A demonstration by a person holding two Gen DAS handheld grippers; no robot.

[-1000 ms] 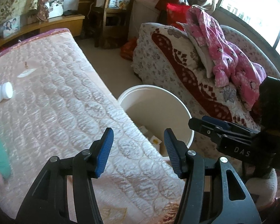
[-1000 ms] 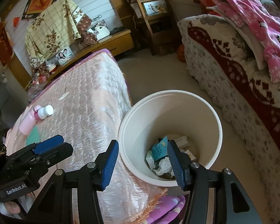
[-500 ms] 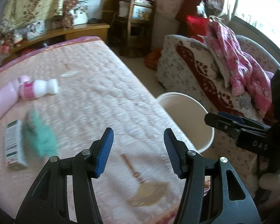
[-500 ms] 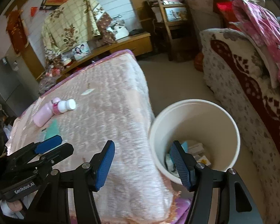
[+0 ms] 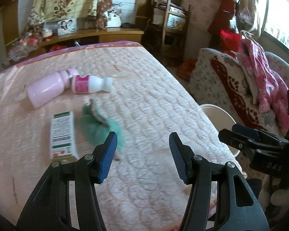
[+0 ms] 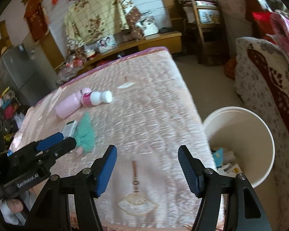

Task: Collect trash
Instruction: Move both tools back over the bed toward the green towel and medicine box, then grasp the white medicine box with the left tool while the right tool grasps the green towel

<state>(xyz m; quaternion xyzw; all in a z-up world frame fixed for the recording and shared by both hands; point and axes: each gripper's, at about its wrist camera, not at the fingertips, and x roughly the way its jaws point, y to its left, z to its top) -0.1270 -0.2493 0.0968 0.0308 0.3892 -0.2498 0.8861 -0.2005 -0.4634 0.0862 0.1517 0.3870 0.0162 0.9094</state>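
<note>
Both grippers, left (image 5: pixel 142 152) and right (image 6: pixel 147 165), have empty, open jaws; the right's have just been opening. Next, probably: centre over the carton (image 5: pixel 62 134), mid-left, then close.

We count one pale pink cylindrical bottle (image 5: pixel 46 89), one white plastic bottle with a pink label (image 5: pixel 90 83), one white-and-green cardboard box (image 5: pixel 62 134), one crumpled teal cloth (image 5: pixel 98 126) and one round white plastic bin (image 6: pixel 240 144).

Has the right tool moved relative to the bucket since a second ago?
Yes. The right tool has swung off the bucket, which now sits to its right, and faces the bed. Its jaws have just been opening, nothing between them.
</note>
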